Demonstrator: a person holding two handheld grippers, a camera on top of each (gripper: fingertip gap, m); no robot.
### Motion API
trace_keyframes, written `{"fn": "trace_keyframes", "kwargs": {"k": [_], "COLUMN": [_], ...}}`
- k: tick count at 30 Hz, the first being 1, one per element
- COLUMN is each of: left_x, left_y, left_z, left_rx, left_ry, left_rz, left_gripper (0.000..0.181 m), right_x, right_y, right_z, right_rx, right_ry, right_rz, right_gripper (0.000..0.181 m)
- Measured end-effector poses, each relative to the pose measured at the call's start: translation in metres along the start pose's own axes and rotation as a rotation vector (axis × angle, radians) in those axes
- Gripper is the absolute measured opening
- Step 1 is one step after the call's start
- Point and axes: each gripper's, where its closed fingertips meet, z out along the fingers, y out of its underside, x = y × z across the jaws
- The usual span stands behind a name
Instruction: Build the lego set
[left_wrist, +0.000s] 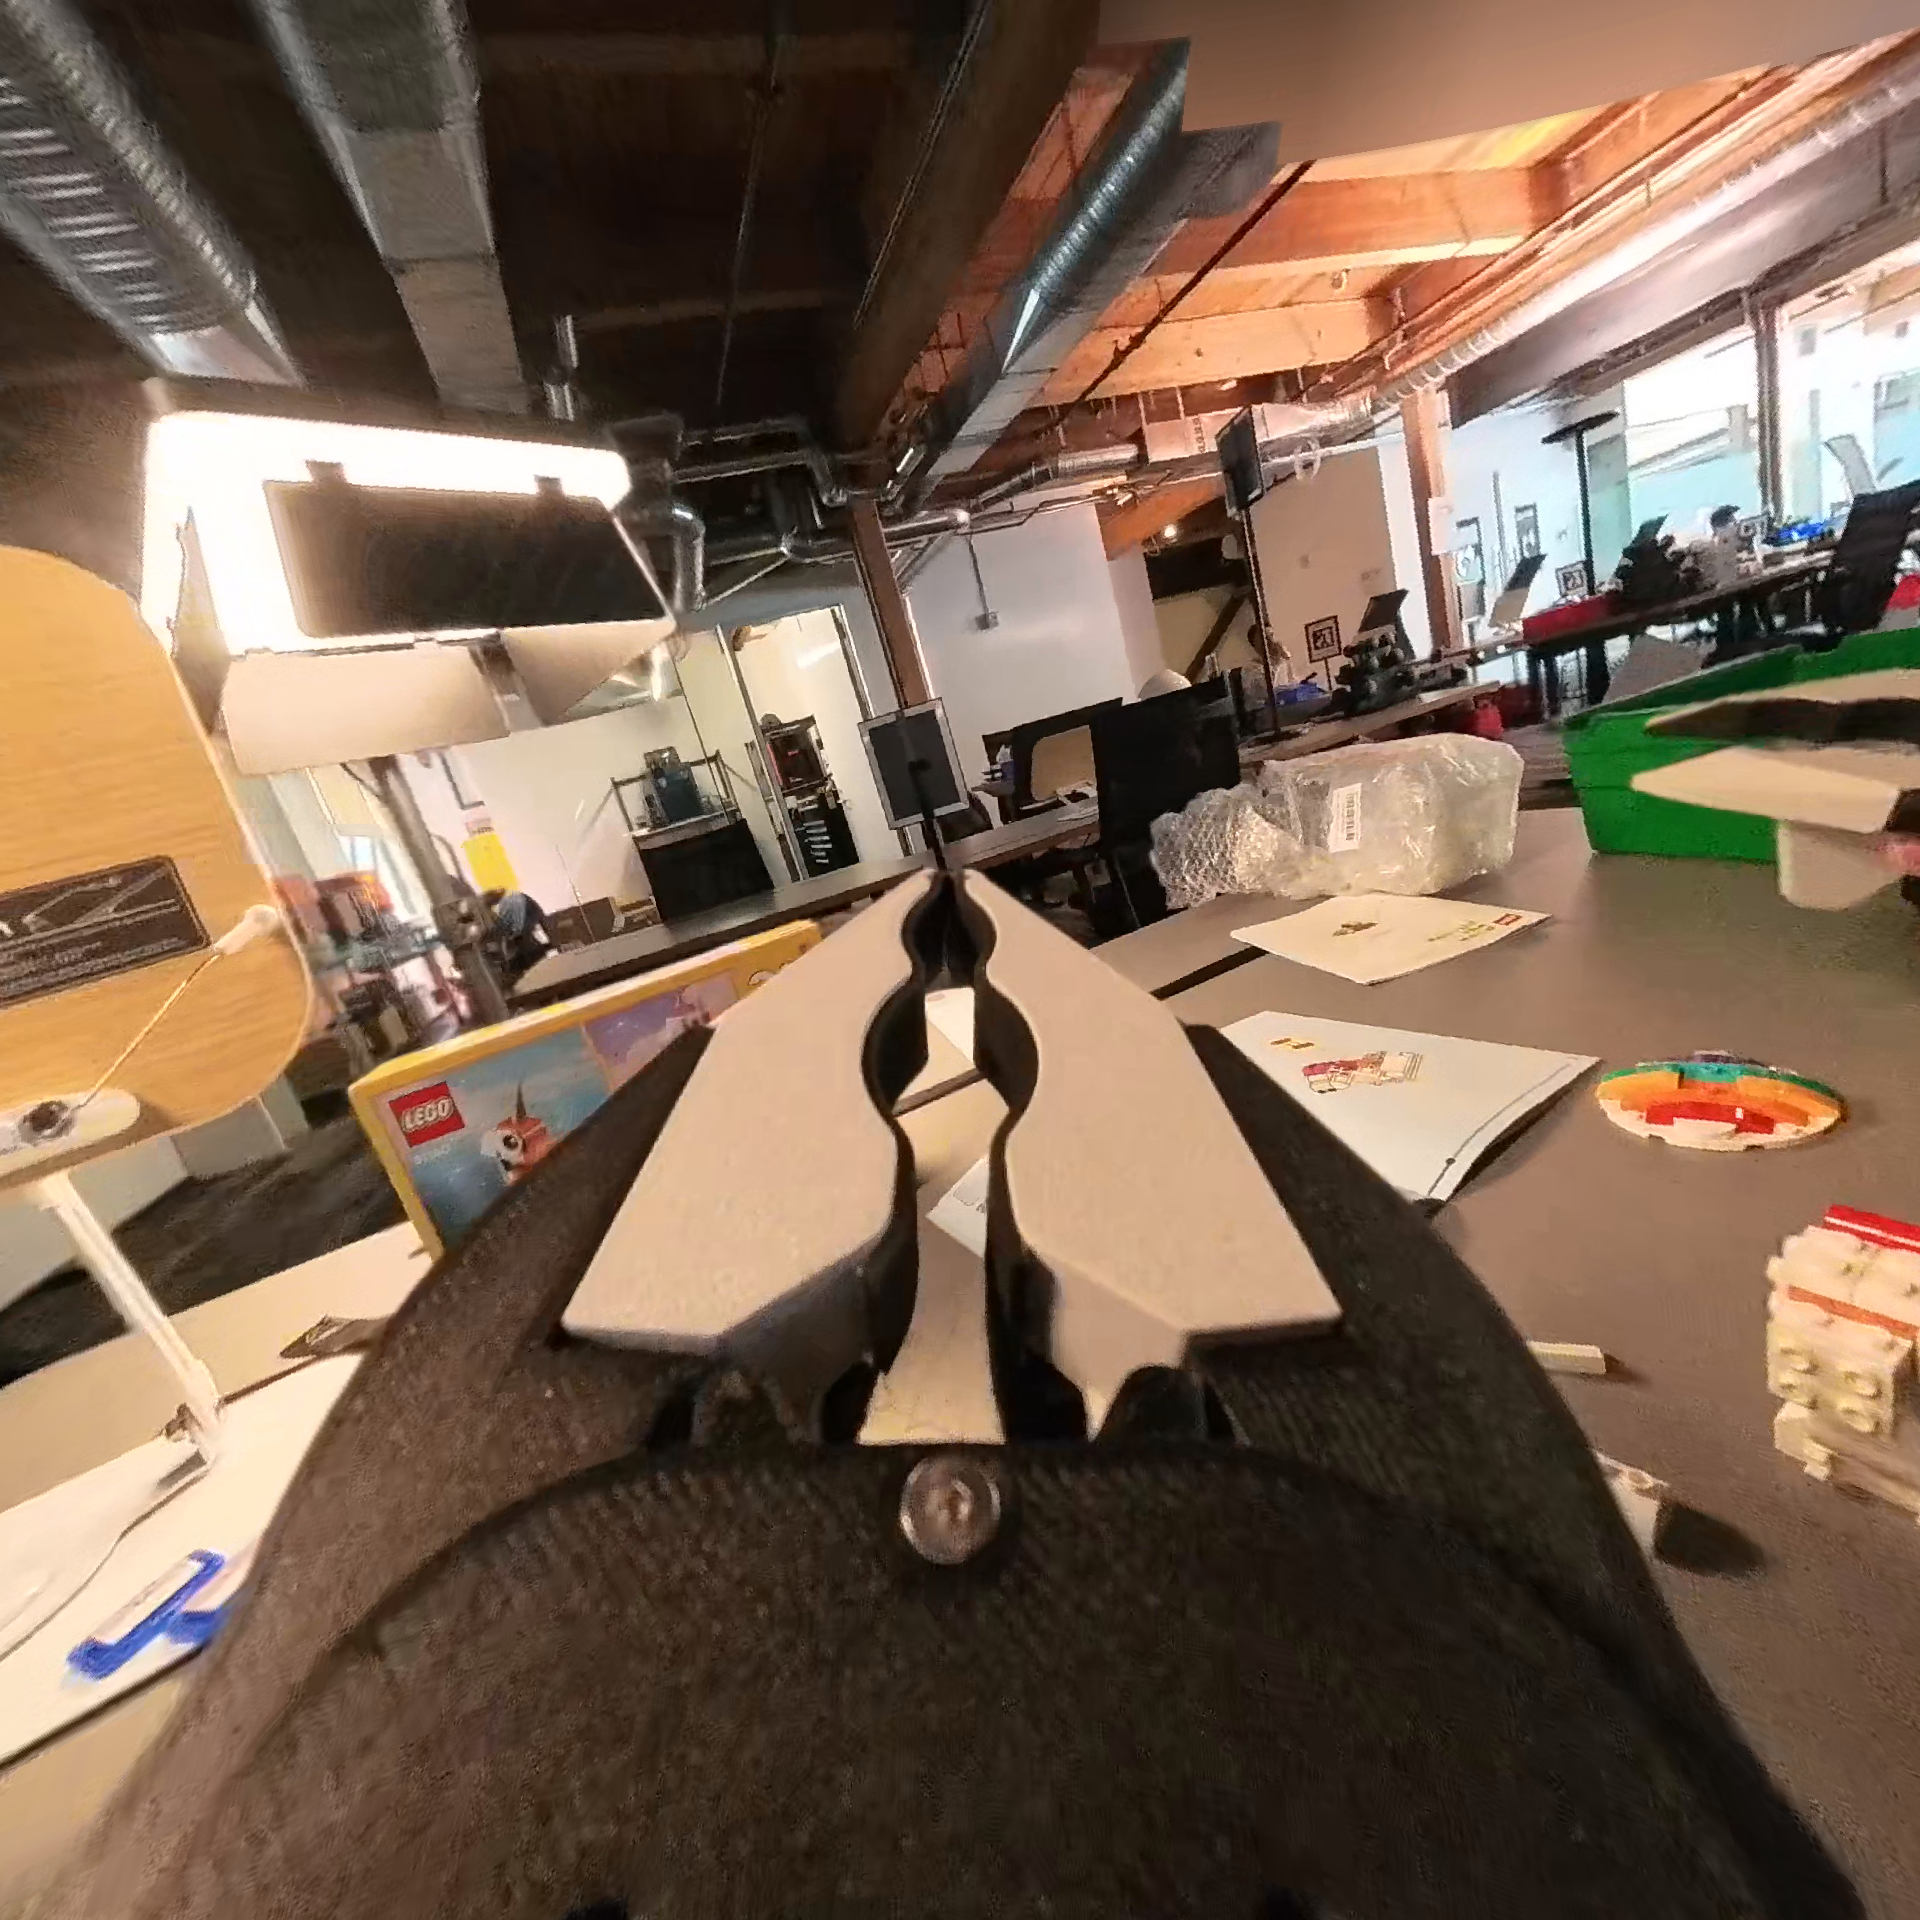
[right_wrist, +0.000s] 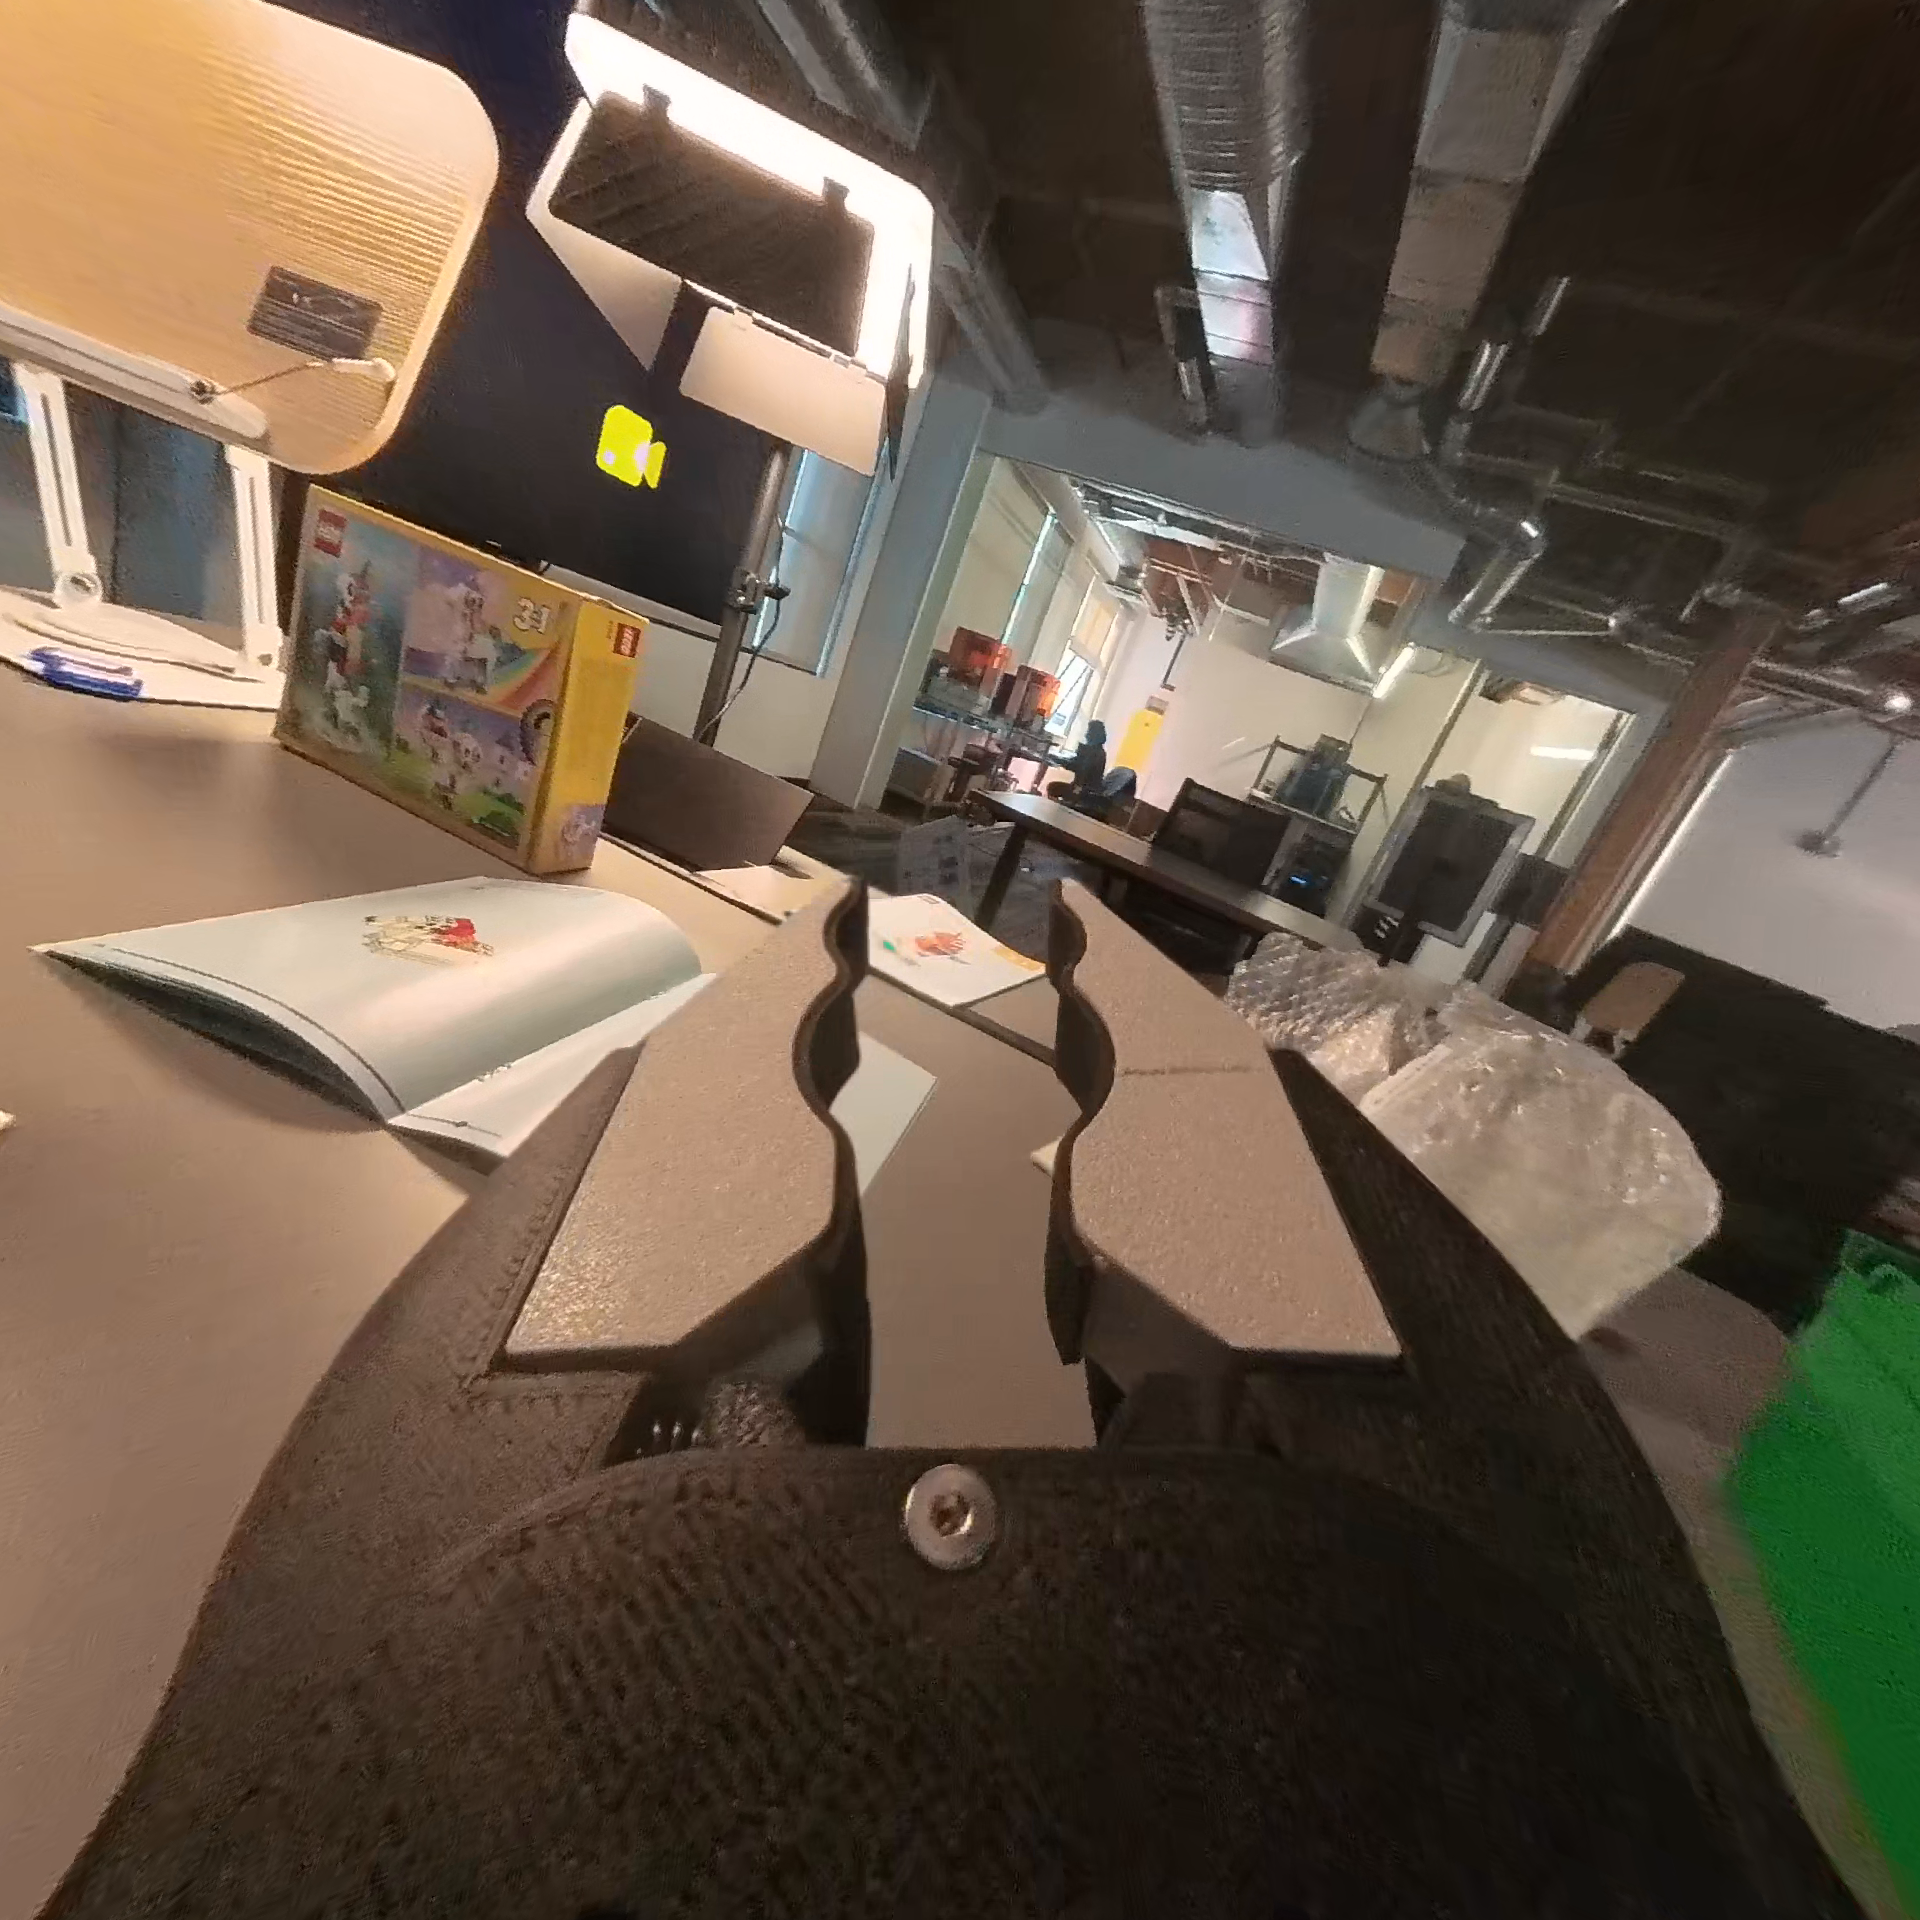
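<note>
In the left wrist view my left gripper (left_wrist: 951, 883) is shut and empty, held above the grey table (left_wrist: 1558, 1299). A white and red brick build (left_wrist: 1844, 1351) stands at the right edge. A round rainbow-coloured brick plate (left_wrist: 1720, 1101) lies beyond it. An open instruction booklet (left_wrist: 1392, 1091) lies between them and my gripper. The right gripper (left_wrist: 1787, 779) shows at the far right by a green bin (left_wrist: 1704, 769). In the right wrist view my right gripper (right_wrist: 956, 904) is open and empty above the table, with the booklet (right_wrist: 416, 987) to its left.
A yellow set box (right_wrist: 457, 675) stands at the table's far left, also in the left wrist view (left_wrist: 540, 1091). Bubble wrap (left_wrist: 1351, 821) lies at the back, and in the right wrist view (right_wrist: 1507, 1132) beside the green bin (right_wrist: 1829, 1507). A lamp stand (left_wrist: 135, 1299) rises at left. Tip to tip, the grippers are about 30 cm apart. The left gripper is farther from the round rainbow-coloured brick plate (left_wrist: 1720, 1101), some 30 cm, than the right, some 12 cm.
</note>
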Motion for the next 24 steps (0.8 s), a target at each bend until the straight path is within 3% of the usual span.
{"fn": "trace_keyframes", "kwargs": {"k": [5, 7, 11, 15, 19, 24], "left_x": [0.034, 0.054, 0.074, 0.09, 0.095, 0.095], "left_y": [0.016, 0.02, 0.019, 0.019, 0.02, 0.022], "left_z": [0.003, 0.002, -0.001, -0.005, -0.011, -0.025], "left_rx": [-0.084, -0.11, -0.12, -0.192, -0.251, -0.2], "left_ry": [0.084, 0.149, 0.232, 0.414, 0.576, 0.672], "left_rz": [0.09, 0.102, 0.062, -0.139, -0.327, -0.247], "left_gripper": [0.0, 0.0, 0.0, 0.0, 0.0, 0.0], "right_x": [-0.006, -0.014, -0.038, -0.069, -0.083, -0.09], "right_y": [0.003, 0.004, 0.001, -0.013, -0.022, -0.024], "right_z": [-0.001, -0.002, -0.004, -0.014, -0.021, -0.024], "right_rx": [-0.022, -0.031, -0.042, -0.007, 0.006, 0.05], "right_ry": [-0.053, -0.104, -0.237, -0.445, -0.552, -0.552], "right_rz": [0.057, 0.047, 0.089, 0.121, 0.173, 0.174], "right_gripper": [0.016, 0.0, 0.0, 0.0, 0.0, 0.0]}}
